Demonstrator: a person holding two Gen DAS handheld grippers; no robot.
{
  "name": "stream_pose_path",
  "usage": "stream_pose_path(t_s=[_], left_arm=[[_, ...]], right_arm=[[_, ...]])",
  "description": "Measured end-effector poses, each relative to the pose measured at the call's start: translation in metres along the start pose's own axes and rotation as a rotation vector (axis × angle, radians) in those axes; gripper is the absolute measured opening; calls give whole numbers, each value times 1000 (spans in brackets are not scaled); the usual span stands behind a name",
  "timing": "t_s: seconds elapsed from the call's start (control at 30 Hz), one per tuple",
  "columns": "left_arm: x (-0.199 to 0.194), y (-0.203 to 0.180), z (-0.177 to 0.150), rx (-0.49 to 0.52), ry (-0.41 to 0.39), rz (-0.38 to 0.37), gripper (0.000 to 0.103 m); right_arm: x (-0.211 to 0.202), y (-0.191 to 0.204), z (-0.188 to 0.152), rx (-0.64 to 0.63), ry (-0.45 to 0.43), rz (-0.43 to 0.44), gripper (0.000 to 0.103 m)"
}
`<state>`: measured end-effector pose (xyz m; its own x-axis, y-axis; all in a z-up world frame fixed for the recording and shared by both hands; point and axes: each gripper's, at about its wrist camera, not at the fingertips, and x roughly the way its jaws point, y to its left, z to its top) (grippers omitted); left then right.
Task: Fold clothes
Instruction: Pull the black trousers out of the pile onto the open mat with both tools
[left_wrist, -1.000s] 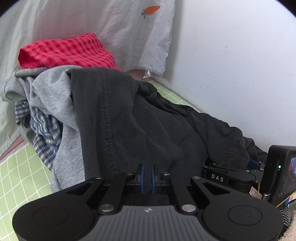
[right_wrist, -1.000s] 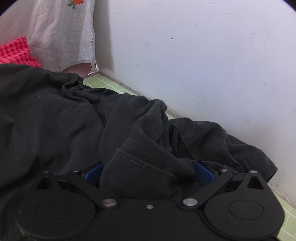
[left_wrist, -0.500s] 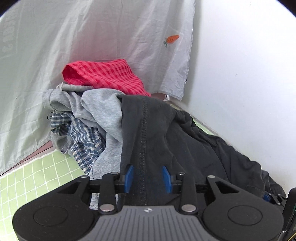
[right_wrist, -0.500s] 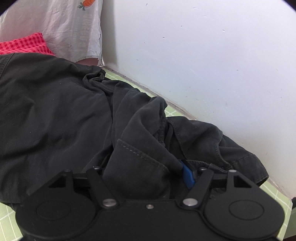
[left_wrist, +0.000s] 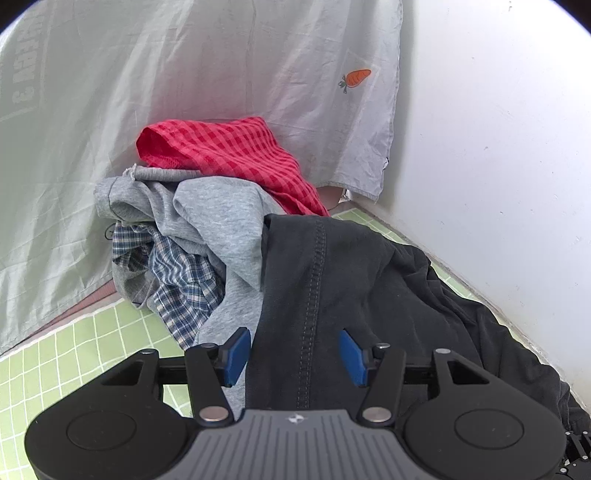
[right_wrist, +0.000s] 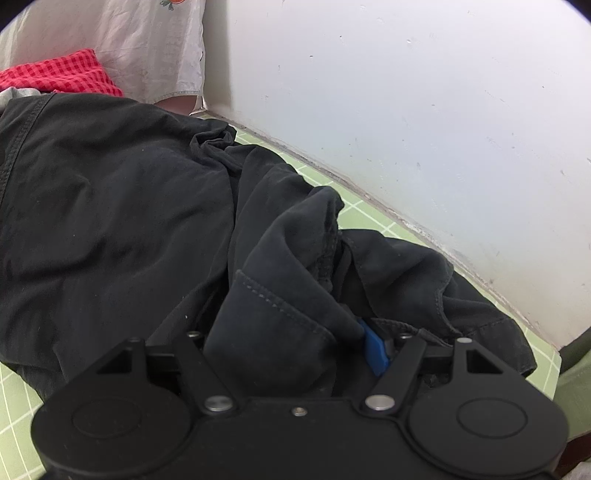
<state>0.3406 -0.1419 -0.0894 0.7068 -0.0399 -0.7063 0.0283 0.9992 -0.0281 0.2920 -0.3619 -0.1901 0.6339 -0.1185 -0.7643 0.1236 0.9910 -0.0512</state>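
— Where do we have the black garment (left_wrist: 369, 280)?

— It lies spread over the green checked mat (left_wrist: 74, 354), its far edge on the pile of grey, plaid and red clothes (left_wrist: 207, 221), near the white wall (left_wrist: 498, 129).

— And our left gripper (left_wrist: 294, 356)?

— Its jaws have just been opening; the stitched seam runs between the blue pads (left_wrist: 236, 354), untouched.

— Our right gripper (right_wrist: 291, 343)?

— We have it clamped on a thick bunched fold of the same garment.
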Motion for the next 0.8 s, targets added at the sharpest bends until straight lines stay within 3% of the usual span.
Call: stream_pose_path(t_s=[0.13,0.23,0.33,0.6,0.8], left_arm=[[-4,-5,-14,47,24,-22,46],[-2,-5,-29,61,54,-27,21],[1,1,-41,48,85,-19,6],[-23,29,-75,-21,139,-59,0],[-51,57,-131,-93,234,-91,0]], right_arm=[[-12,-2,-14,-10,15,3,70],[-18,0,-22,-16,20,6,70],[-22,1,-28,-20,20,8,70],[-39,6,-47,-23,33,51,70],[-57,28,-68,-71,31,99,70]])
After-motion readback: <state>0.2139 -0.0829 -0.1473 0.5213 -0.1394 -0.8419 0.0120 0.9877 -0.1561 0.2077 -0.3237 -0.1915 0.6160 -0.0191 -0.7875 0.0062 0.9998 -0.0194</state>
